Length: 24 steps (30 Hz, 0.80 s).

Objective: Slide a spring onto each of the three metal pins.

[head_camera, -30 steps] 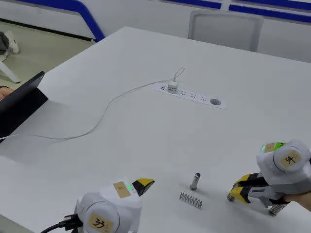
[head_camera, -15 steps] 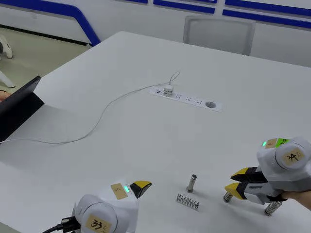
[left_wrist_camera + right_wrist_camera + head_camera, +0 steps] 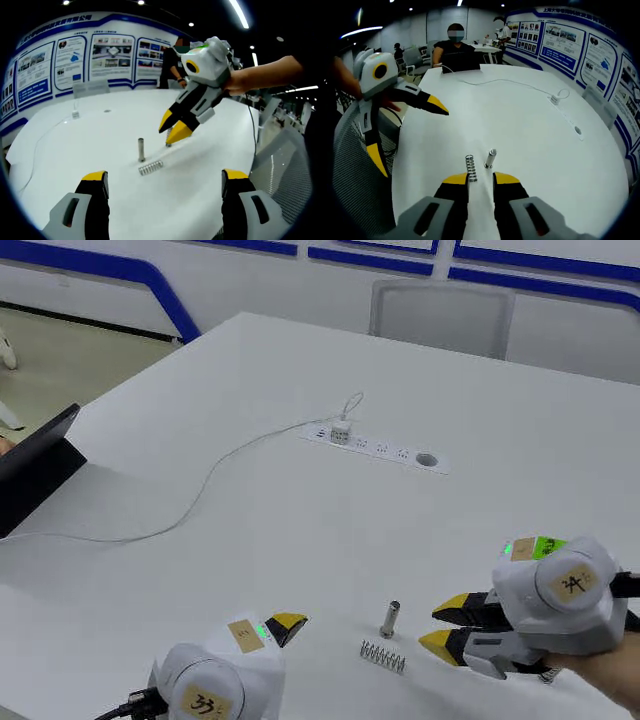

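Spring (image 3: 383, 657): lies flat on the white table (image 3: 300, 530) at the lower centre of the head view, just beside the pin's base. It is not gripped.
Pin (image 3: 390, 619): stands upright and bare, just above the spring in the frame. Whether it is fixed to the table cannot be told.
Right gripper (image 3: 434, 628): at the lower right, its yellow tips are parted by a modest gap and hold nothing. It is aimed at the spring and pin, near but not touching.
Left gripper (image 3: 165, 176): at the lower left of the head view, with jaws spread wide and empty, short of the spring.
Step in hand: judged to be the pick-up of the loose spring for the bare pin.
Procedure: the spring is best gripped across its coils near one end, lightly, so that the bore is not crushed. The free end should be left clear. The spring's axis is to be lined up with the pin before it is lowered.
Caution: the pin may be knocked by a jaw, and the spring may roll when touched.
Surroundings: a power strip (image 3: 375, 448) with a white plug (image 3: 340, 432) and cable (image 3: 200, 495) lies at the upper centre. A dark tablet (image 3: 35, 475) is at the left edge and a chair (image 3: 440, 315) at the top. All are well apart from the work.
Obstructions: none is judged to lie between the right gripper and the spring.
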Tool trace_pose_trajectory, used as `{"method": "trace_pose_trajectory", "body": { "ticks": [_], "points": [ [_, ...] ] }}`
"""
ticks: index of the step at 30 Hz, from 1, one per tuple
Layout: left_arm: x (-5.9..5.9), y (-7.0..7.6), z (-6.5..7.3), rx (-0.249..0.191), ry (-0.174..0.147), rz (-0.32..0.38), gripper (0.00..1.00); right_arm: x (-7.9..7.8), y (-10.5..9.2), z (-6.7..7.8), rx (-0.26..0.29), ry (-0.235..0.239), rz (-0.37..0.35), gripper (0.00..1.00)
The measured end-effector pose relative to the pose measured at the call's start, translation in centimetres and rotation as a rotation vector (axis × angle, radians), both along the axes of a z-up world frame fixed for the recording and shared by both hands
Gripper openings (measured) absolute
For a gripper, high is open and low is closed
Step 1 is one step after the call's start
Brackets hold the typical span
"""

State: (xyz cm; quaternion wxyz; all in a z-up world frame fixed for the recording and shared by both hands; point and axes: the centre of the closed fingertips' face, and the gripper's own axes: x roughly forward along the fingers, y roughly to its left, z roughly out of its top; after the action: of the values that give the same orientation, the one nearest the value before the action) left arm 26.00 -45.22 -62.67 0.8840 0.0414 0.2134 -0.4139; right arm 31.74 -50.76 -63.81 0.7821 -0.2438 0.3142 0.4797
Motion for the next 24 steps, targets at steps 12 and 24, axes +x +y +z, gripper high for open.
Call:
{"method": "trace_pose_trajectory", "body": {
  "ticks": [12,24],
  "points": [
    [0.2,0.3,-0.2,0.02,-0.005,0.011,0.93,-0.3,1.1,-4.4,-0.028,0.063,-0.003,0.19],
    [0.3,0.5,-0.8,0.021,0.018,0.018,0.93,0.2,2.0,-6.1,-0.027,0.096,-0.013,0.17]
  ]
}}
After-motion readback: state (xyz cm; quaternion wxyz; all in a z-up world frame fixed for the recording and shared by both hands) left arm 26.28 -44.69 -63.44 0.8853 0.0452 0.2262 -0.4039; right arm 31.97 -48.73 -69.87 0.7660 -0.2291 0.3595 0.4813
